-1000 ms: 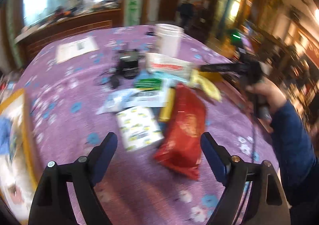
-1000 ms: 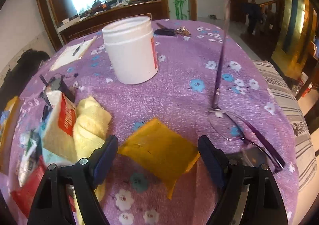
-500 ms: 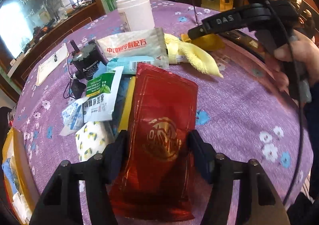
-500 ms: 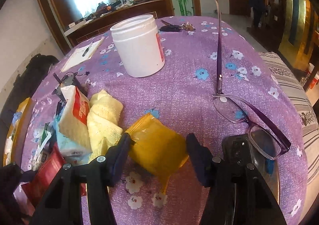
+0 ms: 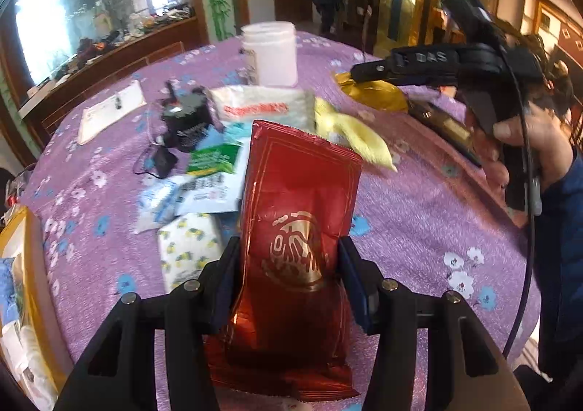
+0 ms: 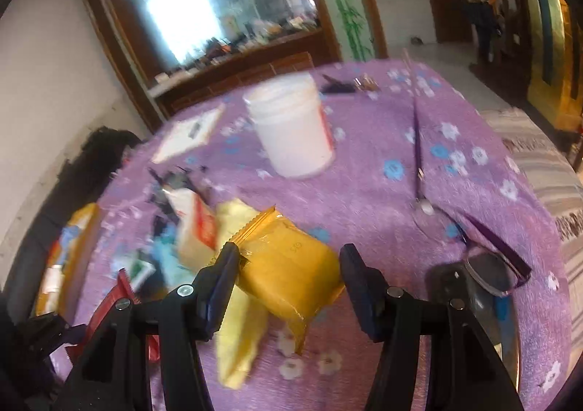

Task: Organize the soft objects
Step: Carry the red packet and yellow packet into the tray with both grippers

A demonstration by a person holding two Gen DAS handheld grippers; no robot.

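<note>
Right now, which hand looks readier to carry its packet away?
Probably the left: the left gripper squeezes the red packet on both sides. The right gripper holds the yellow packet skewed.

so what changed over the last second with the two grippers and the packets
The left gripper moved in and is closing on the red packet, which now tilts up off the purple cloth. The right gripper clamped the yellow packet and lifted it. The white jar, glasses and the pile of other packets stayed put.
</note>
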